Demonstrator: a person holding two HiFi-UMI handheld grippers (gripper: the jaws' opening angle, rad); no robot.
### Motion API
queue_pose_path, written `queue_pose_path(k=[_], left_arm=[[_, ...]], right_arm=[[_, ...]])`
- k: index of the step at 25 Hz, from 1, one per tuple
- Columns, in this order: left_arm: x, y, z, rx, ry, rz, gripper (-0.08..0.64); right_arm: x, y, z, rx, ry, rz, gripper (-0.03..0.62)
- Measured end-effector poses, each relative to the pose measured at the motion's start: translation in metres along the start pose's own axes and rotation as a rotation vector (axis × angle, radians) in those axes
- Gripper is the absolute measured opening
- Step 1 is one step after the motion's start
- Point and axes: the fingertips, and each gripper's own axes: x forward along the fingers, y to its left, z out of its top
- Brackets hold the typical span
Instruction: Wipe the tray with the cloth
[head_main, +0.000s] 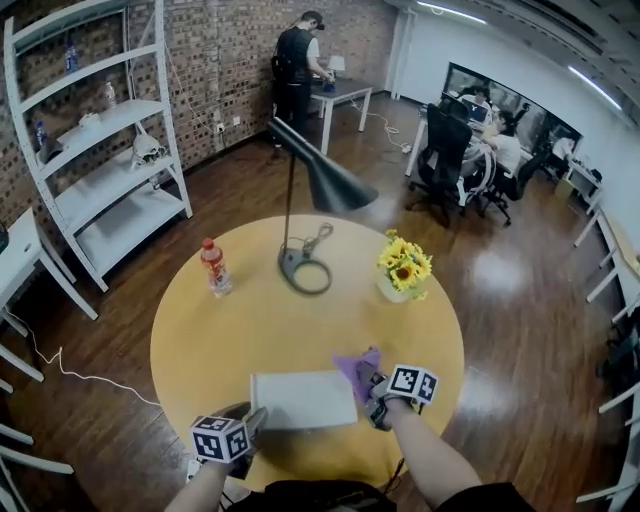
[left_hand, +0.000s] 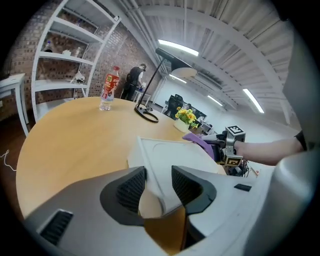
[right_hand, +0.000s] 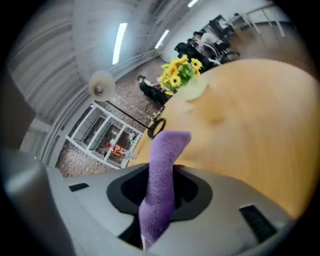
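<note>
A white rectangular tray lies on the round yellow table near its front edge. My left gripper is at the tray's left end. In the left gripper view the tray has its thin rim between the jaws of the left gripper, with a gap on each side, so the pads are not pressing. My right gripper is at the tray's right end, shut on a purple cloth. The cloth sticks up out of the right gripper. The tray is not in the right gripper view.
A black lamp stands with its ring base at the table's middle back. A bottle with a red label is at the back left, and a pot of yellow flowers at the back right. White shelves stand on the left.
</note>
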Motion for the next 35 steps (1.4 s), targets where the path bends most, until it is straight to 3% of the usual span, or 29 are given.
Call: queue_pose_path(k=[5,12,16,21,25,28,33,35], left_arm=[[0.004,0.004,-0.003,-0.074,0.009,0.007,0.156],[0.002,0.012,-0.001,-0.101,-0.03,0.038,0.149],[0.004,0.012,-0.003,-0.107,-0.01,0.015,0.148],[0.006,0.007,-0.005,-0.008,0.007,0.018,0.149],[0.005,0.009,-0.004,-0.027,-0.005,-0.005,0.142],[0.007,0.008,-0.002,0.009,-0.005,-0.036,0.146],[0.017,0.028,0.043,0.014,-0.129,-0.034,0.156],[0.034,0.028,0.063,0.07,-0.133,-0.064,0.226]], right_arm=[[0.015,-0.044,-0.029,0.303,-0.002,-0.036,0.104],[-0.004,-0.055,-0.076,0.302,0.069,-0.041,0.103],[-0.021,-0.061,-0.094,0.342,0.038,-0.045,0.101],[-0.039,-0.063,-0.109,0.356,-0.001,-0.064,0.101],[-0.053,-0.061,-0.122,0.398,-0.058,-0.067,0.101],[-0.064,-0.061,-0.13,0.418,-0.083,-0.064,0.101],[-0.074,-0.053,-0.152,0.393,-0.056,-0.067,0.101],[-0.077,-0.046,-0.163,0.425,-0.056,-0.046,0.101]])
